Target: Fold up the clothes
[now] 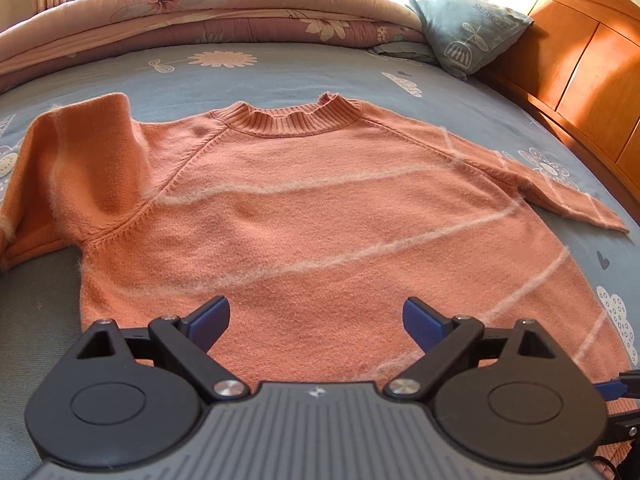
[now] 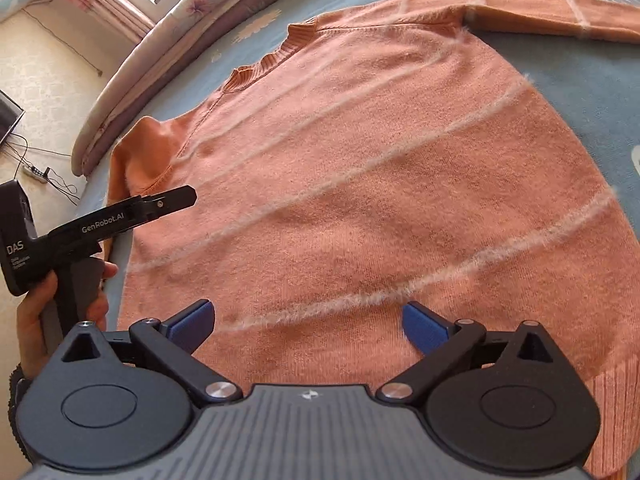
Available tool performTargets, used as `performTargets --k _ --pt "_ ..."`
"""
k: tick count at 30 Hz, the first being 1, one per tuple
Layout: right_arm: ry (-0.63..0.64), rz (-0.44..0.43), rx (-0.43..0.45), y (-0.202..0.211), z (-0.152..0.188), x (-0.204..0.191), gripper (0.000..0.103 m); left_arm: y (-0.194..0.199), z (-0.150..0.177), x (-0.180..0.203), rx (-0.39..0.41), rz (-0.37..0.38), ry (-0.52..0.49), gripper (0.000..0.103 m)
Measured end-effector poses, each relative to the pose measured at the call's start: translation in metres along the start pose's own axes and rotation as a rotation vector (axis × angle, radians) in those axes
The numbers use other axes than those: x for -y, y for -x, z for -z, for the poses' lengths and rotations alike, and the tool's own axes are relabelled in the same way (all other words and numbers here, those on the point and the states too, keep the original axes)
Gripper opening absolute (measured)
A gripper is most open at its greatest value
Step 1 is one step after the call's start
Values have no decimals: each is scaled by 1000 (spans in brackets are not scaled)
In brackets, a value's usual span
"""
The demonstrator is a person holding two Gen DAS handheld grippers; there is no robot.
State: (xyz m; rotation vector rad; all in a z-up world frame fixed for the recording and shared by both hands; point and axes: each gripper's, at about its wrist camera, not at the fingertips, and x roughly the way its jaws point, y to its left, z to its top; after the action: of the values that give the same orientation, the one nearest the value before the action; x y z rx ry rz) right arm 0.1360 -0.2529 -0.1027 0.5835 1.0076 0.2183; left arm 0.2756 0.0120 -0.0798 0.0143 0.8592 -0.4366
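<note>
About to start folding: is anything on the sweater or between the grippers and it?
Nothing visible. The sweater lies flat on the bed, bare on top; both the left gripper and right gripper hover open above it.

Bright window sunlight, glare top right, fisheye-curved edges, sharp

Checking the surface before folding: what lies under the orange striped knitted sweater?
The orange striped knitted sweater lies flat on a blue flower-printed bedsheet, which shows all around it. Whatever sits directly beneath the knit is covered.
</note>
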Motion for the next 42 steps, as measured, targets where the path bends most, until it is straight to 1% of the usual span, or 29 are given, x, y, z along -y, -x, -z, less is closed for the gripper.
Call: performTargets --k 3,6,8,10,12,14,17,18,19,21,26,28,30,33,37,39,42 --pt "-10 10 -5 13 8 1 102 -10 3 3 -29 -1 -5 93" --pt "22 34 13 17 10 -11 102 -19 7 3 -53 -14 -11 93" --pt "95 75 62 14 6 -28 102 -19 9 4 -49 -20 -20 93" --pt "190 112 93 4 3 -47 102 -17 11 4 -46 -20 -32 94" --pt "299 177 115 -10 2 -65 102 -18 13 4 -41 -15 -30 96" --pt "381 255 93 -31 3 -76 102 -20 14 4 -38 -6 -39 101" --pt "449 354 53 -49 15 -77 103 -21 15 6 -36 -17 -61 101" --pt "466 364 57 -48 21 -75 103 -21 15 6 -33 -16 -59 101" --pt "474 358 69 -44 28 -73 103 -21 15 5 -30 -15 -57 101" --pt "485 348 65 -35 40 -68 103 -21 16 5 -28 -11 -61 101" --pt "537 370 80 -17 69 -61 103 -20 16 7 -24 -22 -59 102" --pt "524 373 84 -12 73 -61 103 -16 15 10 -12 -16 -54 102" --pt "518 350 106 -6 75 -64 103 -13 15 14 4 5 -63 102" --pt "511 323 134 -2 74 -65 103 -18 17 19 -11 2 -76 102" --pt "433 340 101 -3 72 -50 103 -24 21 24 -23 -30 -121 102" --pt "426 327 79 4 74 -42 103 -24 22 24 -26 -28 -128 102" --pt "397 310 30 16 69 -37 103 -24 21 21 -24 -15 -111 102"
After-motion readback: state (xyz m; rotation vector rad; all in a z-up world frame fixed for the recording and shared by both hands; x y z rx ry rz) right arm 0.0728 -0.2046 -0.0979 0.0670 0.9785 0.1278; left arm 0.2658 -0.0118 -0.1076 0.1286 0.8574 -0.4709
